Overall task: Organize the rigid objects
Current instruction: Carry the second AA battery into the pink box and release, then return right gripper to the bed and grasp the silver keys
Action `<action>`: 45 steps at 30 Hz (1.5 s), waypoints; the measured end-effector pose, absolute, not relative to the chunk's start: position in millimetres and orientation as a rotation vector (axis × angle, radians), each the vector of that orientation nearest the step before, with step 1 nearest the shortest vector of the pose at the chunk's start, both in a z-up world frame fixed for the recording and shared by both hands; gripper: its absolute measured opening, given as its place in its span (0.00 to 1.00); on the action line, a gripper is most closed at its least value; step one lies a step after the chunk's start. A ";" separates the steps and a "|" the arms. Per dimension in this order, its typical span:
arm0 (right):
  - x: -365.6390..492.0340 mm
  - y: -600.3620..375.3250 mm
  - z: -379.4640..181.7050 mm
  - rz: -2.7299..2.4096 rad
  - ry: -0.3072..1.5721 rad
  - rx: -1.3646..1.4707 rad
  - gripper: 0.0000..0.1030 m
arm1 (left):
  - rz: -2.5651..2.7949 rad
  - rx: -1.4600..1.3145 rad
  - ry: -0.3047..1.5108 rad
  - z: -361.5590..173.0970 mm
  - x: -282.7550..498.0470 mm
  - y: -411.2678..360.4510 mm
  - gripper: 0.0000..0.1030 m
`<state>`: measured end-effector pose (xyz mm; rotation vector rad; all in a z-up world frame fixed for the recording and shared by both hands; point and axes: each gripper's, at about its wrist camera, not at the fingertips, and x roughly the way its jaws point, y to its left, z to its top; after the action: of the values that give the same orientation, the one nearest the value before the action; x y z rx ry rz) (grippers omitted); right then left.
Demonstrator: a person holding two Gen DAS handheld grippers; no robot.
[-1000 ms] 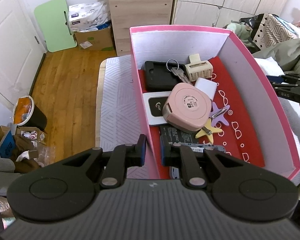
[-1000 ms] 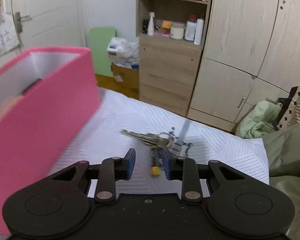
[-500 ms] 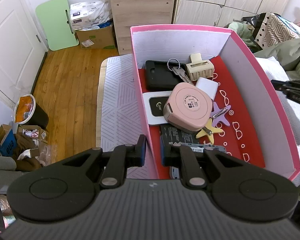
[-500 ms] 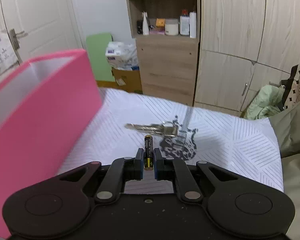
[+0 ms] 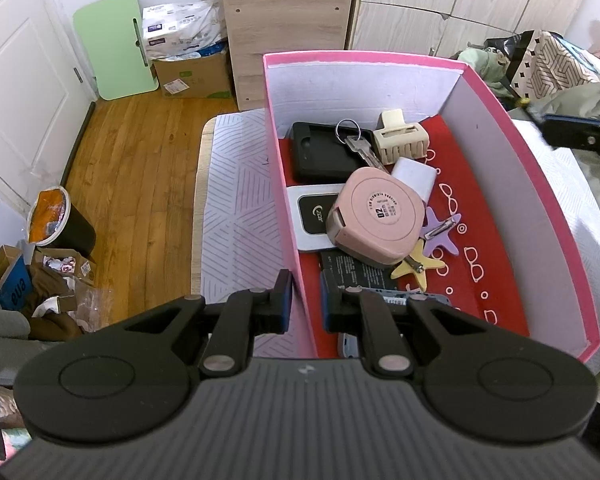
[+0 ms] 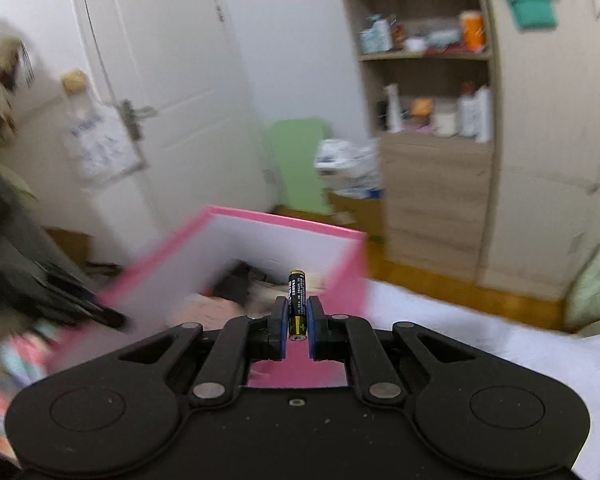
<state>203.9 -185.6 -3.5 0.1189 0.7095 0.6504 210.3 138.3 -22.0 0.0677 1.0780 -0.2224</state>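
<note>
White patterned bedding (image 5: 240, 216) carries my pink box (image 5: 548, 216), which I pinch by its near-left wall with the left gripper (image 5: 305, 303). My right gripper (image 6: 297, 322) has just closed its 2 fingers on a black battery (image 6: 297, 300), raised before the box's open top.

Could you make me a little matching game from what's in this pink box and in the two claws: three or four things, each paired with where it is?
Things:
1. battery
2. key
3. hair claw clip
4. pink box

Places:
A. wall pinched by left gripper
B. against the box's far wall
C. held in right gripper
D. across the black case

Pairs: 1-C, 2-D, 3-B, 4-A
</note>
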 end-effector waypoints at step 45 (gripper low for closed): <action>253.2 -275.3 -43.4 0.287 0.876 0.151 0.39 | -0.228 0.033 1.076 -24.9 210.4 142.8 0.12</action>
<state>253.2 -275.3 -43.4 0.1507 0.8761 0.2870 210.4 142.8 -24.9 0.0326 1.0758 -0.2284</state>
